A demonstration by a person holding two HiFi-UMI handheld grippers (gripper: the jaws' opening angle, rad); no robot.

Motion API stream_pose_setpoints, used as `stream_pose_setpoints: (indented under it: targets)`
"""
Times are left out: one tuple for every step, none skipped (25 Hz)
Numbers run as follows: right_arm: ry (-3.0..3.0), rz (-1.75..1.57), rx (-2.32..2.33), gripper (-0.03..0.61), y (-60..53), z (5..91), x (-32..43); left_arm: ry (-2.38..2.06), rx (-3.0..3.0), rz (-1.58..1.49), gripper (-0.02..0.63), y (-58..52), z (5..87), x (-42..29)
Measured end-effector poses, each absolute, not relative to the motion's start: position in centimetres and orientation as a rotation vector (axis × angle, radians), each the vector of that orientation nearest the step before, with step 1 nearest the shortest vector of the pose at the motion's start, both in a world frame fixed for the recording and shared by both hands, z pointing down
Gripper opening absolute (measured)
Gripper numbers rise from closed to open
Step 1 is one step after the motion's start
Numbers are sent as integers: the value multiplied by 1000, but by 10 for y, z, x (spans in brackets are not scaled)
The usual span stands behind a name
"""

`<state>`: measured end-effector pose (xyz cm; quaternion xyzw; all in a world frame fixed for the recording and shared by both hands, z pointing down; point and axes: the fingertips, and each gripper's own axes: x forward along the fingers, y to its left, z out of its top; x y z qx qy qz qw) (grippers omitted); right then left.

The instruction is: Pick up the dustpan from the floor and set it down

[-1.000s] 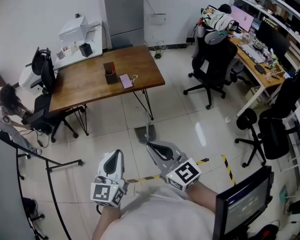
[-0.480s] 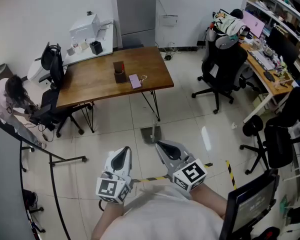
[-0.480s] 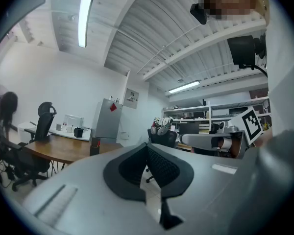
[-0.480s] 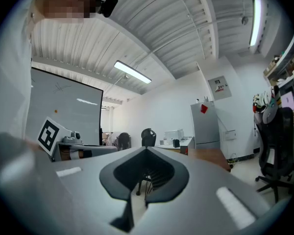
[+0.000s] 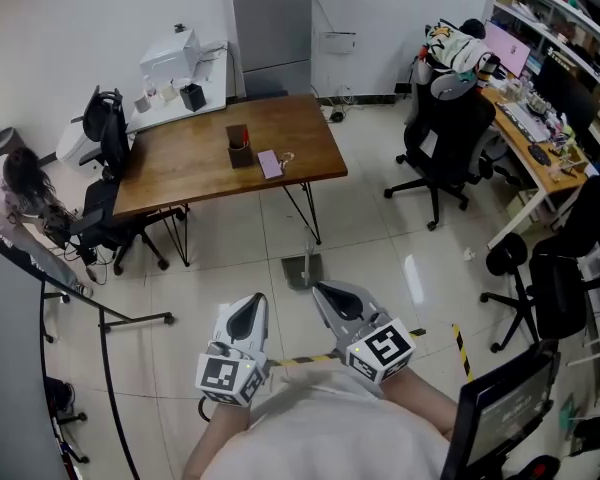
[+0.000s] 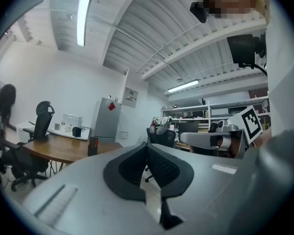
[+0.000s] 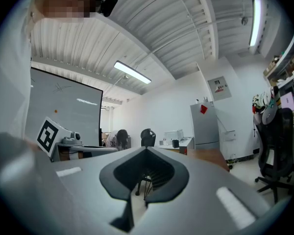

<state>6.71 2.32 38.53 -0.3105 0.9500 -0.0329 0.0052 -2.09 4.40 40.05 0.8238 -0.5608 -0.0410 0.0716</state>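
Our left gripper [image 6: 147,146] has its jaws pressed together with nothing between them, and the right gripper [image 7: 147,150] is the same: shut and empty. Both point level, out over the floor [image 5: 380,258].

The dustpan [image 5: 298,268] sits on the floor just beyond the tip of the right gripper, close to the desk leg [image 5: 310,218], with its thin handle standing up. Neither gripper touches it. That fits a dustpan waiting to be lifted as well as one already set back down, and we cannot tell which.

We judge the risks as follows:
- The handle is slim, so a pinch placed off-centre could let the pan swing or slip out.
- The desk leg is so near that a reach from this side could knock it, or push the pan under the desk [image 5: 190,163].
- Jaws brought in shut would only shove the handle over.
- The tiles look glossy, so a nudged pan would probably slide.

We can read no words or brands anywhere. The cube [image 5: 380,350] on each gripper carries only black-and-white square patterns. The sheet on the wall [image 6: 131,97], the red tag on the grey cabinet [image 5: 270,28] and the screen [image 5: 505,408] are all too small to read.
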Motion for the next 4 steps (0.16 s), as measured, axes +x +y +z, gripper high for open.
stream_pose_setpoints:
  targets:
    - [2971, -102, -982, 2, 23, 385, 70, -1677, 2483, -123, 12, 43, 402, -18]
    - [2966, -102, -995, 2, 22, 386, 73, -1667, 2489, -121, 12, 42, 402, -15]
    - [2962, -101, -1009, 2, 21, 386, 76, -1659, 2495, -118, 12, 42, 402, -12]
    - [2958, -102, -1024, 2, 21, 386, 79, -1651, 2500, -115, 12, 41, 402, -9]
